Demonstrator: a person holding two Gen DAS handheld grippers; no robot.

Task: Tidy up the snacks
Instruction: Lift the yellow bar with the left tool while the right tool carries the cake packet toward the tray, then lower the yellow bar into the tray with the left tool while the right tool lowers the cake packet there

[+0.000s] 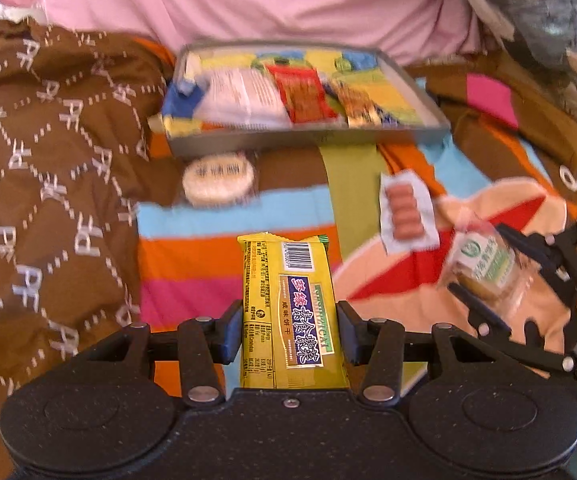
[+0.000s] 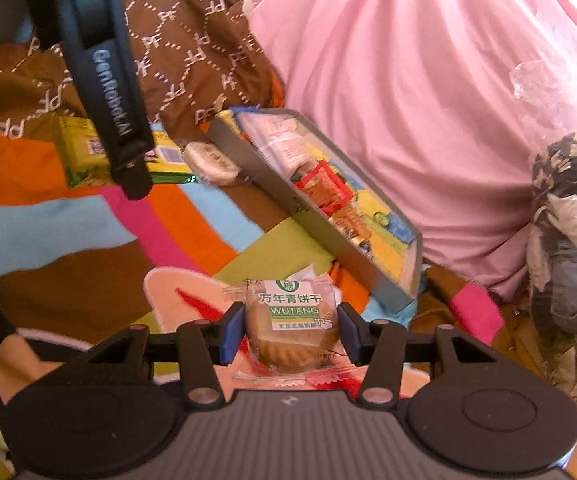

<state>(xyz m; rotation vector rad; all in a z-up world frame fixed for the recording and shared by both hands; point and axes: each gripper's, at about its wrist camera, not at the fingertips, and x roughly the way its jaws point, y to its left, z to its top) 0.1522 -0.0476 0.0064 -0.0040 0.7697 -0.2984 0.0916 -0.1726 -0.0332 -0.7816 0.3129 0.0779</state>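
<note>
Over the striped bedspread (image 1: pixel 216 216), the left gripper (image 1: pixel 290 332) has its pads clamped on a yellow cracker pack (image 1: pixel 288 308), long side pointing toward the grey tray (image 1: pixel 308 140). The right gripper (image 2: pixel 291 332) is pinching a clear-wrapped biscuit (image 2: pixel 294 328) with a green and white label, near the tray's corner. That tray already holds a few snack packets. A round white snack (image 1: pixel 218 178) sits just beside its near edge, and a small sausage pack (image 1: pixel 406 210) lies a bit apart on the bedspread.
</note>
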